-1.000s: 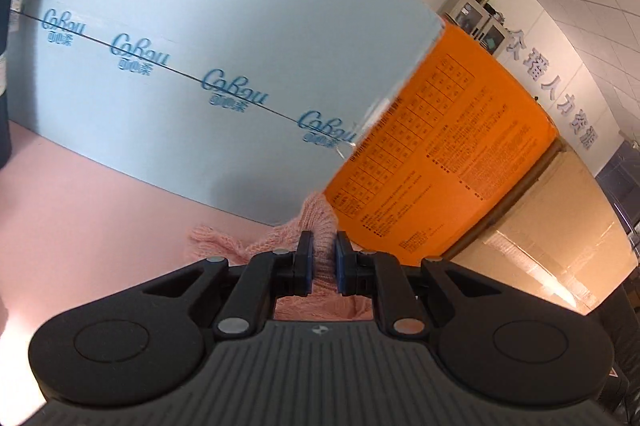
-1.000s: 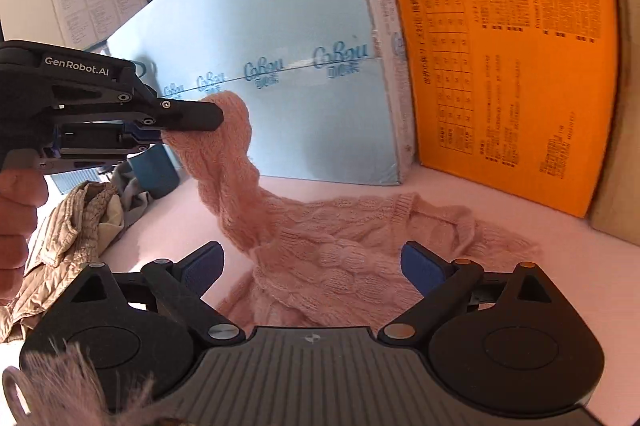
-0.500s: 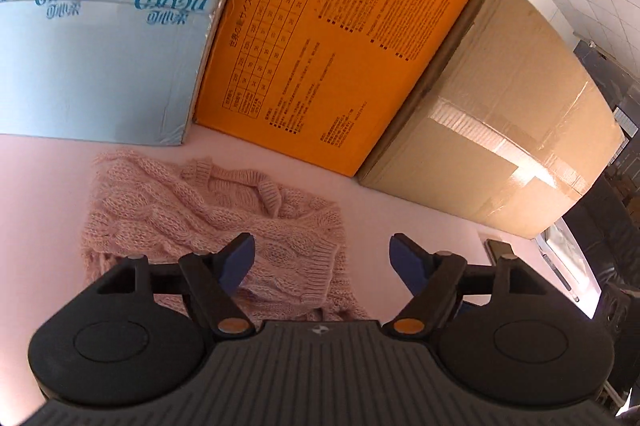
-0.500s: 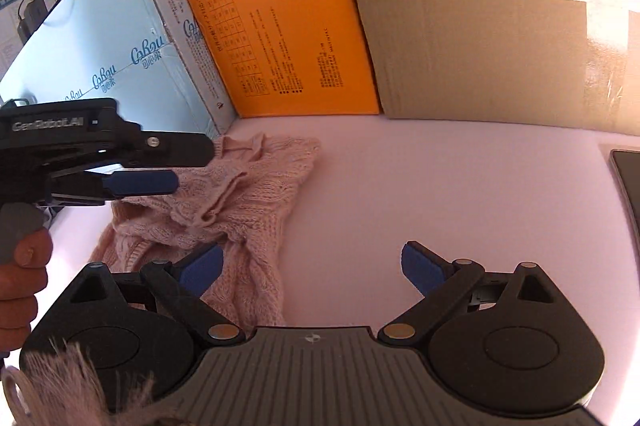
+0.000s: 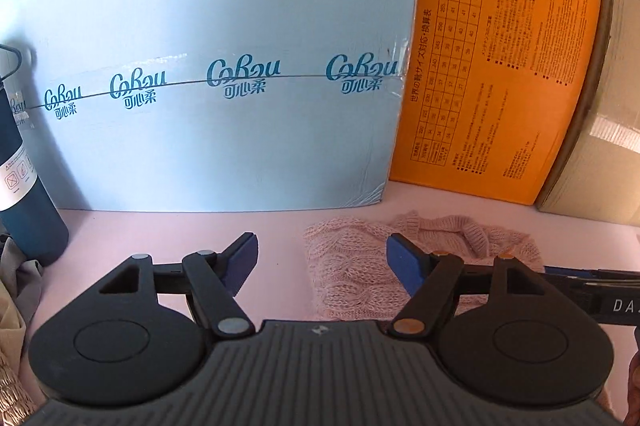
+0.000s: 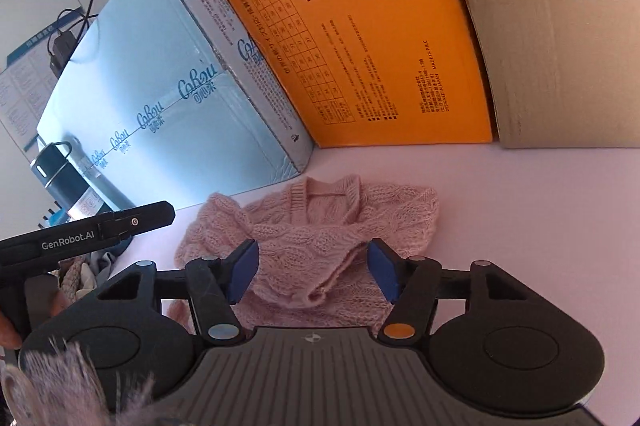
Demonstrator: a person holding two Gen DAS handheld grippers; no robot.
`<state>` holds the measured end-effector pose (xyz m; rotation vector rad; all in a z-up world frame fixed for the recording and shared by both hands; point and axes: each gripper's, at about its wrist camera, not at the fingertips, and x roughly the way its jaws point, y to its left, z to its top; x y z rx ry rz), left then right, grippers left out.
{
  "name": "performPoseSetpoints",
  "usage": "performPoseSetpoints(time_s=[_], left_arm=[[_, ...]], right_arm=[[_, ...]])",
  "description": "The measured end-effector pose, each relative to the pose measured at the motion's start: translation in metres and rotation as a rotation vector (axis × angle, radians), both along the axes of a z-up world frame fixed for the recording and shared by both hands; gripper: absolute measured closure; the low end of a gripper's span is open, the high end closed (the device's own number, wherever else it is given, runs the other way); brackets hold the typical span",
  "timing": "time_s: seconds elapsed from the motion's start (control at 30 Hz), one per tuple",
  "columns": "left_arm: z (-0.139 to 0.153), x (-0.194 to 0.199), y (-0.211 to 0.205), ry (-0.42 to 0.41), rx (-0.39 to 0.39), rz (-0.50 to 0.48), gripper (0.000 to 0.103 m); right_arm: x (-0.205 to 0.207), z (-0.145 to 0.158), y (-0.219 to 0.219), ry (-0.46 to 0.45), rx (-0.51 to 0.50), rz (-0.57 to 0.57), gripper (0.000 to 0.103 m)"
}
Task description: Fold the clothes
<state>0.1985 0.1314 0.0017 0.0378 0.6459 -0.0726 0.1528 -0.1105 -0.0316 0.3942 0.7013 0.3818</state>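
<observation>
A pink cable-knit sweater (image 5: 352,266) lies bunched and folded on the pink table (image 5: 160,234), in front of the boxes. My left gripper (image 5: 320,250) hovers over the sweater's left edge. Its jaws are closing, with bare table and the sweater's edge between them, and the pads touch nothing. In the right wrist view, my right gripper (image 6: 313,254) sits low over the near part of the sweater (image 6: 392,210). Its jaws are closing around a folded hump of knit, which the pads do not visibly press. The left gripper's body (image 6: 120,226) reaches in from the left.
A light blue box (image 5: 200,130), an orange box (image 5: 500,86) and a brown cardboard box (image 5: 608,146) stand in a row behind the sweater. A dark teal bottle (image 5: 24,194) stands at the left, with a heap of beige clothes (image 5: 12,306) beside it.
The left gripper let go of the lifted sleeve, opened and sank; the sweater now lies flat and folded. The right gripper swung over the sweater and its jaws narrowed.
</observation>
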Motion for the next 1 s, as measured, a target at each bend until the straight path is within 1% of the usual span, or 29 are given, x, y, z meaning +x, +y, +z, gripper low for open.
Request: performPoseSetpoints(time_s=[0.03,0.07,0.1,0.13,0.17,0.2,0.23,0.3,0.33,0.37,0.4,0.47,0.5,0.57,0.6,0.67,0.7,0.73,0.77,0.8,0.83,0.87,0.9,0.93,0.97,1.0], left_arm=[[-0.005,0.002,-0.004,0.015,0.04,0.0,0.036],[-0.008,0.003,-0.006,0.025,0.069,0.002,0.038],[-0.012,0.002,-0.006,0.034,0.081,0.0,0.038],[-0.016,0.001,-0.006,0.043,0.093,-0.002,0.038],[-0.018,0.001,-0.006,0.048,0.091,0.002,0.038],[-0.017,0.0,-0.004,0.043,0.084,0.005,0.038],[-0.017,-0.002,-0.003,0.037,0.077,0.009,0.038],[-0.014,-0.004,-0.004,0.026,0.071,0.0,0.037],[-0.015,-0.004,-0.005,0.034,0.083,0.001,0.037],[-0.016,-0.003,-0.006,0.042,0.096,0.003,0.037],[-0.018,-0.003,-0.007,0.055,0.09,-0.005,0.037],[-0.025,-0.002,-0.011,0.087,0.083,-0.029,0.036],[-0.03,-0.001,-0.015,0.112,0.094,-0.048,0.035],[-0.041,0.0,-0.022,0.142,0.133,-0.077,0.031],[-0.043,-0.002,-0.024,0.136,0.151,-0.082,0.03],[-0.037,-0.008,-0.024,0.113,0.163,-0.081,0.03],[-0.031,-0.014,-0.022,0.087,0.17,-0.067,0.03],[-0.024,-0.019,-0.021,0.061,0.176,-0.053,0.03],[-0.018,-0.023,-0.019,0.018,0.168,-0.05,0.028],[-0.012,-0.028,-0.017,-0.025,0.159,-0.046,0.027],[-0.006,-0.032,-0.015,-0.068,0.15,-0.043,0.027],[0.0,-0.037,-0.014,-0.11,0.141,-0.039,0.027],[0.007,-0.035,-0.009,-0.123,0.052,-0.067,0.027],[0.01,-0.03,-0.007,-0.112,-0.04,-0.08,0.027],[0.012,-0.025,-0.004,-0.09,-0.136,-0.081,0.028],[0.009,-0.017,-0.004,-0.068,-0.178,-0.07,0.028]], right_arm=[[0.001,-0.002,0.0,0.012,-0.007,-0.002,0.045],[0.003,-0.004,0.0,0.023,-0.013,-0.003,0.047],[0.004,-0.006,-0.001,0.034,-0.02,-0.004,0.056],[0.003,-0.007,0.0,0.04,-0.032,0.003,0.069],[0.003,-0.007,0.002,0.04,-0.044,0.013,0.078],[0.002,-0.008,0.001,0.043,-0.041,0.028,0.09],[0.002,-0.007,0.001,0.042,-0.038,0.036,0.093],[0.001,0.0,0.0,0.011,-0.04,0.041,0.095],[0.001,0.005,-0.001,-0.009,-0.044,0.037,0.095],[0.004,0.008,-0.002,-0.021,-0.068,0.032,0.095],[0.007,0.011,-0.003,-0.033,-0.094,0.026,0.095],[0.016,0.007,-0.005,-0.017,-0.15,0.018,0.095],[0.022,0.002,-0.007,0.011,-0.164,0.022,0.095],[0.026,-0.007,-0.007,0.032,-0.194,0.032,0.095],[0.028,-0.012,-0.007,0.043,-0.21,0.036,0.095],[0.025,-0.008,-0.007,0.023,-0.226,0.029,0.093],[0.022,-0.004,-0.007,0.01,-0.234,0.017,0.083],[0.017,0.002,-0.01,-0.02,-0.238,-0.013,0.064],[0.01,0.009,-0.013,-0.059,-0.232,-0.039,0.057],[0.003,0.015,-0.016,-0.097,-0.225,-0.066,0.053],[-0.002,0.021,-0.019,-0.133,-0.205,-0.083,0.053],[-0.006,0.025,-0.022,-0.163,-0.16,-0.086,0.053],[-0.008,0.027,-0.025,-0.185,-0.083,-0.072,0.053],[-0.008,0.027,-0.027,-0.191,0.002,-0.053,0.053],[-0.003,0.022,-0.03,-0.163,0.118,-0.038,0.053],[0.001,0.017,-0.032,-0.132,0.235,-0.024,0.053]])
